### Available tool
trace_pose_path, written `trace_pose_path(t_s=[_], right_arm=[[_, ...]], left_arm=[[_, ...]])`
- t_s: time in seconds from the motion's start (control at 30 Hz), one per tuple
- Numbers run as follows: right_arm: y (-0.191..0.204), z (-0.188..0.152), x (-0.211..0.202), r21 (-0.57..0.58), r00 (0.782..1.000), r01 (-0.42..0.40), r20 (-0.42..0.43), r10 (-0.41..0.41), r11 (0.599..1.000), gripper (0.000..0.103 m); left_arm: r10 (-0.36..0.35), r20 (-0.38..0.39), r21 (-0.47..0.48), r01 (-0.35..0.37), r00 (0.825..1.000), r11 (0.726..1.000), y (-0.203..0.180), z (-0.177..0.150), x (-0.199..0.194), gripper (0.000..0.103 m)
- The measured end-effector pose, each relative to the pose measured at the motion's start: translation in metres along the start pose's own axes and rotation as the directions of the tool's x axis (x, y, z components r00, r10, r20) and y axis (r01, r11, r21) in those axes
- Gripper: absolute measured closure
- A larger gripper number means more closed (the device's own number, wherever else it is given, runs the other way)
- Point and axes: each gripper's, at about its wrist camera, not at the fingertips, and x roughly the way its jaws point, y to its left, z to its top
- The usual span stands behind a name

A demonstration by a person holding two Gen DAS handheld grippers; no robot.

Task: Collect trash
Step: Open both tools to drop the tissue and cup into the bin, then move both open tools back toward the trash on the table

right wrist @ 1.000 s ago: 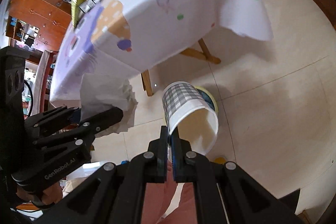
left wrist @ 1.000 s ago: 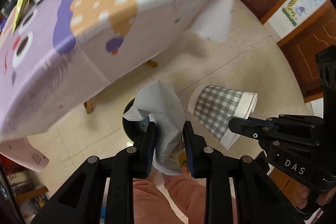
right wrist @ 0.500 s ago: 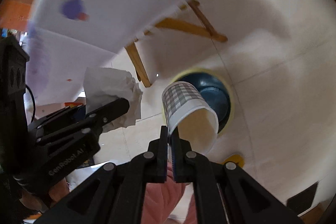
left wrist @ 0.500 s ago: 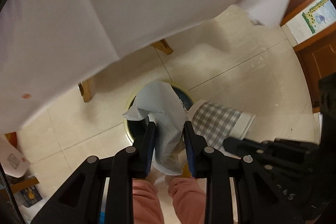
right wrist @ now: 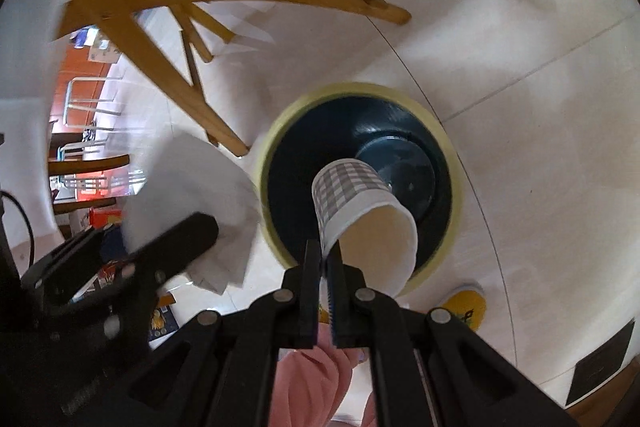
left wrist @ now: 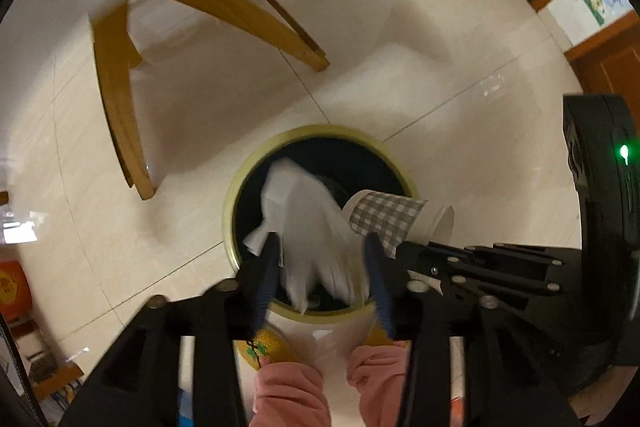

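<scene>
A round bin (left wrist: 236, 187) with a yellow rim and dark inside stands on the floor right under both grippers. My left gripper (left wrist: 321, 241) points straight down over its mouth; its jaws are opening, and the crumpled white tissue (left wrist: 308, 223) hangs blurred and loose between them. My right gripper (right wrist: 324, 247) is shut on the rim of a grey-checked paper cup (right wrist: 348, 187), which lies tilted over the bin (right wrist: 280, 131) opening. The tissue (right wrist: 200, 179) and the left gripper (right wrist: 196, 227) show at the left of the right wrist view.
Wooden table legs (left wrist: 116, 99) slant down to the pale tiled floor just beyond the bin. The person's pink trouser legs (left wrist: 292, 391) and yellow slippers (right wrist: 464, 307) are close to the bin's near side. A brown cupboard door (left wrist: 612, 67) stands far right.
Both grippers have come down from table height to just over the bin. The left jaws have spread and the tissue has come loose. The right gripper still pinches the cup.
</scene>
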Motion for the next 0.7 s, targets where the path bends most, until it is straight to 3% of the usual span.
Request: trace_pose_path(t_s=[0.07,0.2,0.43,0.7], right_arm=[[-0.009,-0.002,0.007,0.012,1.0,-0.001,0.009,0.001,1.0,0.094],[-0.031,-0.009,0.012,0.034,0.998,-0.002,0.059,0.0,0.999,0.057],[-0.053,-0.018,0.005,0.094,0.992,-0.02,0.129,0.008,0.995,0.053],[-0.038,-0.028,-0.039,0.082,0.973,0.003,0.23,-0.022,0.997,0.053]], left_arm=[[0.036,-0.006,-0.012,-0.036,0.999,0.999,-0.001,-0.001,0.012,0.044],[0.068,-0.003,-0.031,-0.068,0.998,0.997,0.004,-0.001,0.028,0.043],[0.083,-0.008,0.004,-0.083,0.997,0.997,-0.008,-0.003,0.034,0.043],[0.039,0.085,0.025,-0.042,0.996,0.999,-0.025,-0.008,-0.02,0.045]])
